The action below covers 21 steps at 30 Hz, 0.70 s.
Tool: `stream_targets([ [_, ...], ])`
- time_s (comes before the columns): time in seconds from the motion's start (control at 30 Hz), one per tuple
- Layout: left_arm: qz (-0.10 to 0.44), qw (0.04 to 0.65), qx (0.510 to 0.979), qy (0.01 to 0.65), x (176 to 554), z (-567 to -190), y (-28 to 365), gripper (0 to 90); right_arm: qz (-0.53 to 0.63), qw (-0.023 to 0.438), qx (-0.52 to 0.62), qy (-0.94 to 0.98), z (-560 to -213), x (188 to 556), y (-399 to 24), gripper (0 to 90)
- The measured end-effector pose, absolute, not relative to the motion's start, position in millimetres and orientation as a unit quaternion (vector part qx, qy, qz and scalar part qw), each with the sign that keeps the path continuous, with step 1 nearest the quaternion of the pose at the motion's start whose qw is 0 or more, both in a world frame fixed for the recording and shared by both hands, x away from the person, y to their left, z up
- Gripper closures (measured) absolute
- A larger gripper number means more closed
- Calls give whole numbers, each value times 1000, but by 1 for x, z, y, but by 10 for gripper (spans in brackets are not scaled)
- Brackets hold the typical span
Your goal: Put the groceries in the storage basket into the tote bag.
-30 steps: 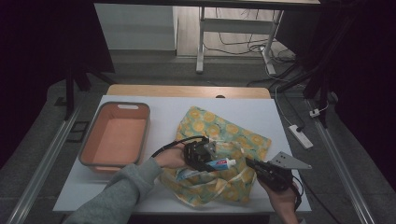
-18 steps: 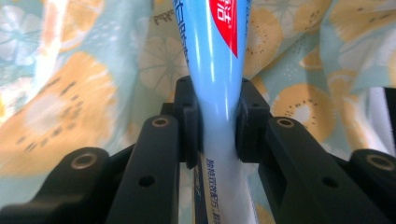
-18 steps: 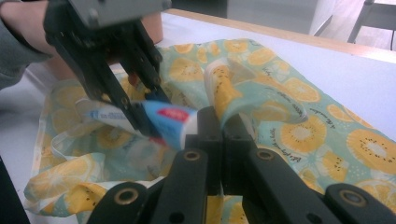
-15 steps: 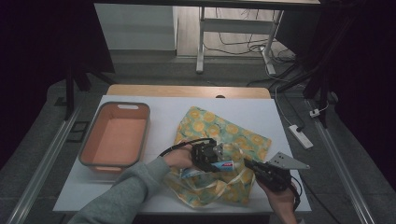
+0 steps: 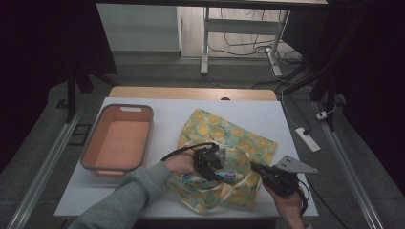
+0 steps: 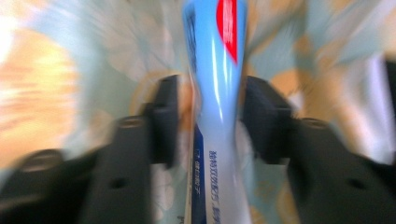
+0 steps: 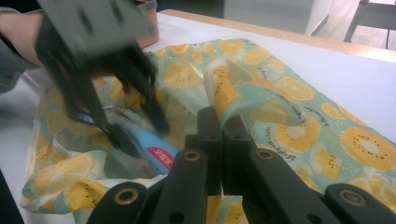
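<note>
Holding: my left gripper (image 5: 213,168) had its jaws closed part-way, with a blue toothpaste tube (image 6: 215,93) clamped between them, one pad on each flat side.
Tube, place: it lay over the middle of the lemon-print bag (image 5: 229,138), at the bag's near half, its white cap end (image 5: 240,176) toward my right gripper.
Tube, long axis: in the high view it ran roughly across the bag from my left hand (image 5: 180,162) toward my right gripper (image 5: 255,168); in the left gripper view it ran straight out between the jaws, red label patch at the far end.
Right tongs: my right gripper's jaws were shut tight on a fold of the bag's pale handle strap (image 7: 219,88), at the bag's right near edge, lifting it up off the bag's body.
Bearing: from the right gripper the tube lay to the bag's centre side, near but apart; the left gripper was the one on it.
Judgement: the coming move seemed to turn on the tube's cap end pointing at the raised strap, where I took the bag's mouth to be, though I could not see the opening itself.
Tray: an empty orange tray (image 5: 93,143) stood well apart on the bag's left.
Table: a white table (image 5: 162,107) lay under the bag.
</note>
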<state>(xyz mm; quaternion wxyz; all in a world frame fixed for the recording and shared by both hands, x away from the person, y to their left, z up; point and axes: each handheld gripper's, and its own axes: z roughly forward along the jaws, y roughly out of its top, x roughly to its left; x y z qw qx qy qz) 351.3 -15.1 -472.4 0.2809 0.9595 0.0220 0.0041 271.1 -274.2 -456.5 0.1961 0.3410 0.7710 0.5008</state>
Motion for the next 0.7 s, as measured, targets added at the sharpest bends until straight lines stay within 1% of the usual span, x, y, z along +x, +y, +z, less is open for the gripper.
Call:
stream_targets([
  [0.03,9,294,955,31,351,-467,-10,466,501,196,342,771,-457,271,-275,884],
  [0.07,13,308,951,40,350,-462,-5,420,500,195,344,771,-457,272,-275,884],
  [0.13,21,327,943,59,349,-454,4,409,499,195,344,771,-458,272,-275,884],
  [0.23,35,337,937,87,347,-449,16,400,496,192,345,773,-459,273,-275,884],
  [0.57,52,346,920,178,348,-447,49,393,485,186,347,781,-465,276,-274,883],
  [0.7,62,346,914,204,348,-444,66,370,485,186,349,780,-465,277,-275,883],
])
